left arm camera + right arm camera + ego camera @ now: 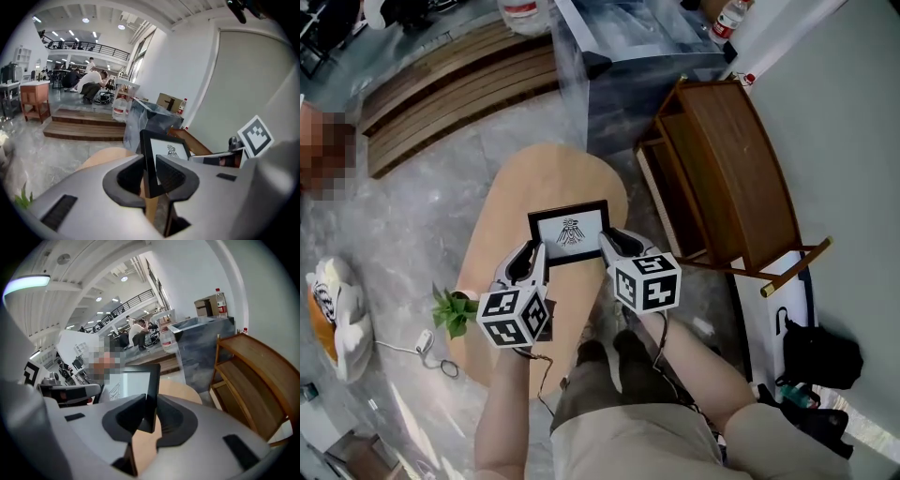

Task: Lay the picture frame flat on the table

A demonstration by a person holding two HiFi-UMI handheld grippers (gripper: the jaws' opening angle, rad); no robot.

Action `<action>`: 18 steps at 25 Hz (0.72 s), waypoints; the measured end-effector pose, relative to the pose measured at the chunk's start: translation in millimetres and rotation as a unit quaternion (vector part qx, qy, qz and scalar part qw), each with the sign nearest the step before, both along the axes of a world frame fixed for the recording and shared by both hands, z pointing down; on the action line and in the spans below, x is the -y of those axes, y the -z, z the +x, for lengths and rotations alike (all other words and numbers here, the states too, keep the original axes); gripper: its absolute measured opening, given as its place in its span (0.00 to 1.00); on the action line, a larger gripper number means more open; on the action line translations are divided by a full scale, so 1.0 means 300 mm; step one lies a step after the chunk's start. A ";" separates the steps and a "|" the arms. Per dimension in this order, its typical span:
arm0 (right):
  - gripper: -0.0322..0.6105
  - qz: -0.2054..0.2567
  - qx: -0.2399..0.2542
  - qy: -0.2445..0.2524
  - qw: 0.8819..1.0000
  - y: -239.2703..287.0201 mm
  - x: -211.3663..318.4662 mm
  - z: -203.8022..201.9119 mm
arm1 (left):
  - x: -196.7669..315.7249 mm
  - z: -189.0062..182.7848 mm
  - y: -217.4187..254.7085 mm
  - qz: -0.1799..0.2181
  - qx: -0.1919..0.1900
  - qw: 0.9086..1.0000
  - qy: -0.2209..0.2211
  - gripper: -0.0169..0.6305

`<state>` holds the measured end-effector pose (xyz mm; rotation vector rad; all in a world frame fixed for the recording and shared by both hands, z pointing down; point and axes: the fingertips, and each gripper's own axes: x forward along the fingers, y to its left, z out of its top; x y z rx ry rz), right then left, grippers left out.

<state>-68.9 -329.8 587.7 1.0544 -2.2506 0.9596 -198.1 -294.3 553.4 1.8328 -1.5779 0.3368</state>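
A black picture frame (570,232) with a white mat and a small dark drawing stands tilted above the oval wooden table (508,206). My left gripper (540,251) is shut on its left edge, and my right gripper (607,240) is shut on its right edge. In the left gripper view the frame (161,154) rises between the dark pads, its front facing right. The frame's right edge (151,392) sits pinched between the pads in the right gripper view, glass reflecting the room. Its lower edge is hidden behind the grippers.
A small green potted plant (453,310) stands at the table's near left edge. A wooden shelf unit (727,178) lies to the right, a grey cabinet (628,56) beyond the table. Wooden steps (455,80) run at the upper left. A cable and plug (425,343) lie on the floor.
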 end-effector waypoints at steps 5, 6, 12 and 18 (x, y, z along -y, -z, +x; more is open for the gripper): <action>0.13 -0.051 -0.015 -0.001 0.999 -0.245 0.013 -0.003 | 0.008 -0.006 -0.240 -0.039 -0.027 0.999 0.024 0.14; 0.13 -0.058 -0.018 -0.001 0.998 -0.290 0.014 0.001 | 0.007 -0.001 -0.288 -0.048 -0.028 0.998 0.021 0.14; 0.13 -0.090 -0.040 0.007 0.995 -0.559 0.014 0.003 | -0.007 0.005 -0.564 -0.094 -0.032 0.995 0.018 0.14; 0.13 -0.122 -0.061 0.019 0.990 -0.813 -0.014 -0.020 | -0.018 -0.024 -0.840 -0.142 -0.040 0.989 0.022 0.14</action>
